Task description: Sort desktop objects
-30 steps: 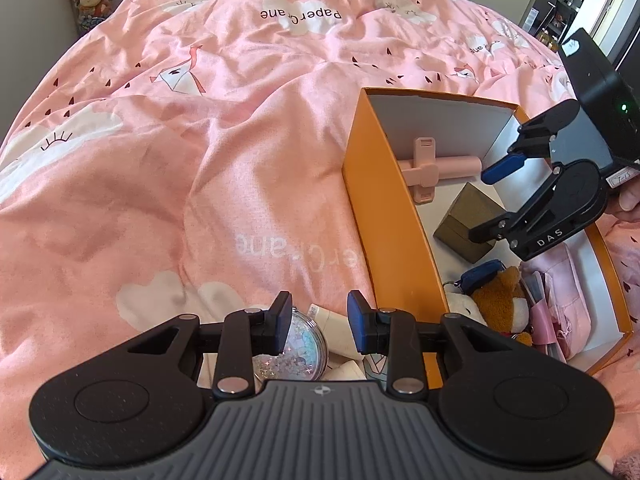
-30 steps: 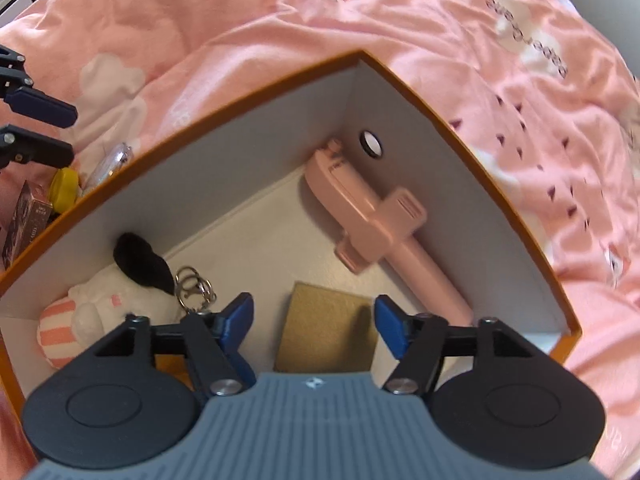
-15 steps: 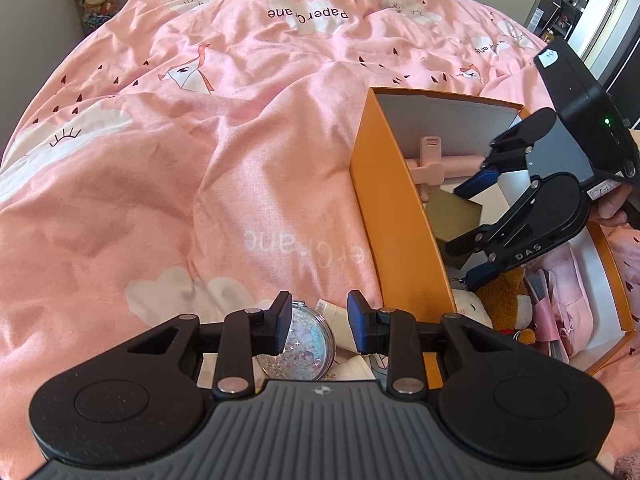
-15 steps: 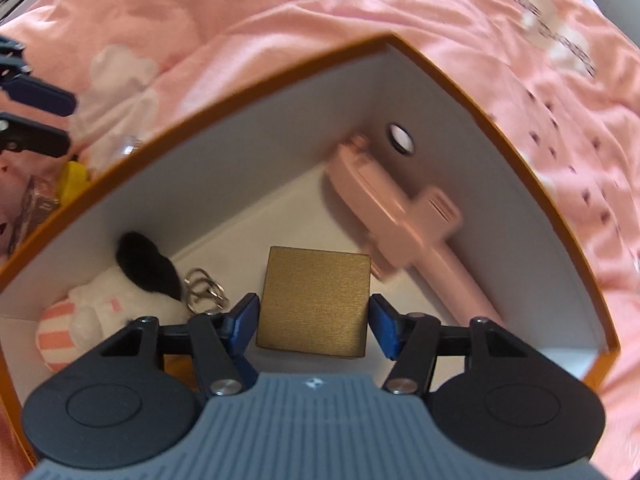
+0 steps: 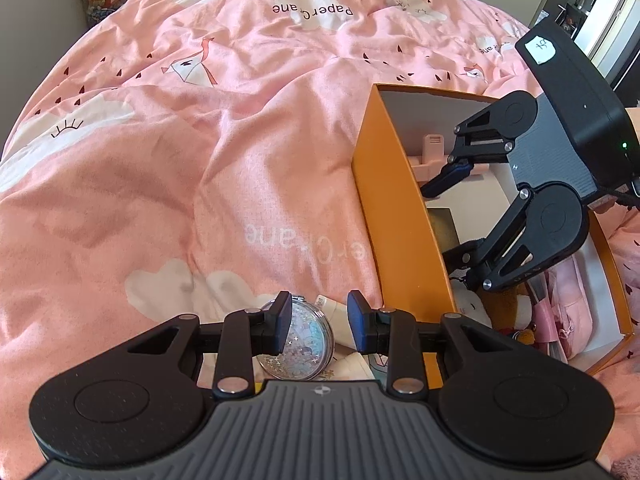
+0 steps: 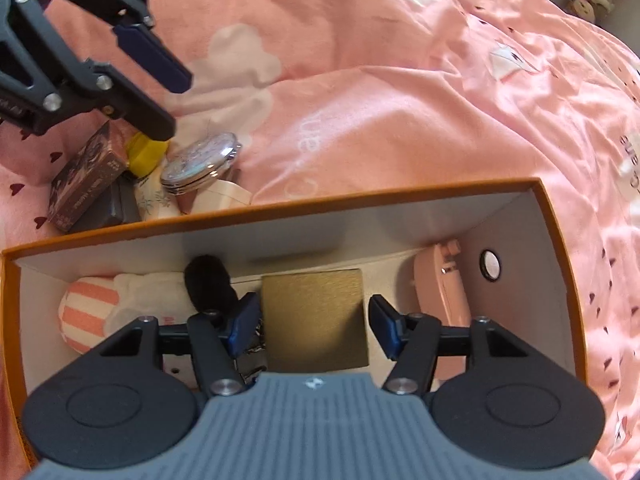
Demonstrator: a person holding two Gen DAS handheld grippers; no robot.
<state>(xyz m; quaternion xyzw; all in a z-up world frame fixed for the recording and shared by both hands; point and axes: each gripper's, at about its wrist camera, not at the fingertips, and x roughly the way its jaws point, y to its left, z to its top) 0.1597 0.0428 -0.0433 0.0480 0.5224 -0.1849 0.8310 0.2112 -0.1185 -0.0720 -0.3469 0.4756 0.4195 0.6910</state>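
Gold box (image 6: 316, 320): rigid, probably light, smooth-sided; take by opposite flat sides; right gripper (image 6: 314, 322) jaws wide astride it, left gripper (image 5: 319, 322) jaws narrow, empty.

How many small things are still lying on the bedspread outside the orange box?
5 visible: round glitter compact, brown carton, yellow item, dark grey box, white tube. More may be hidden underneath.

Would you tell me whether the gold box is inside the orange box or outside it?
Inside: the gold box sits within the orange box, between the open right tongs.
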